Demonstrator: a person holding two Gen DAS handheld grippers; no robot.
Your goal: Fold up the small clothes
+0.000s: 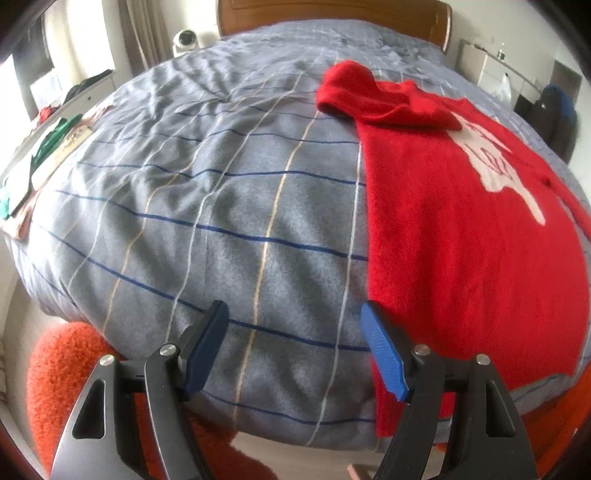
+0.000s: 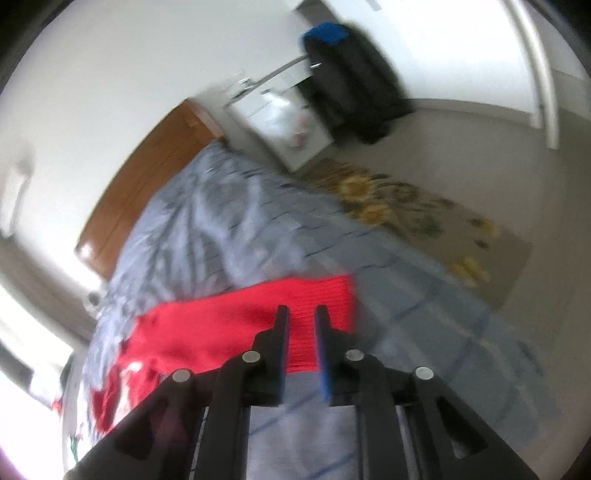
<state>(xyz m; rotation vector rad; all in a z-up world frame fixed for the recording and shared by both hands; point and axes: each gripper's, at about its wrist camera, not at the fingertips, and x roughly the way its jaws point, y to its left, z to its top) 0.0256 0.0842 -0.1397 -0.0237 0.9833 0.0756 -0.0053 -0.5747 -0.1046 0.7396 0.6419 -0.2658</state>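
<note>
A red knitted sweater (image 1: 461,221) with a white pattern lies flat on the grey checked bed cover (image 1: 221,221), its left sleeve folded across the top. My left gripper (image 1: 295,317) is open and empty above the bed's near edge, its right finger beside the sweater's lower left corner. In the blurred right wrist view the sweater's ribbed end (image 2: 258,325) lies on the bed cover (image 2: 424,314). My right gripper (image 2: 301,317) hovers over that end with a narrow gap between its fingers, holding nothing.
A wooden headboard (image 1: 332,14) stands at the far end of the bed. Folded clothes (image 1: 44,155) lie at the bed's left edge. An orange fluffy thing (image 1: 66,376) sits below the near edge. A floral rug (image 2: 406,206), white cabinet (image 2: 280,122) and dark bag (image 2: 354,85) are beside the bed.
</note>
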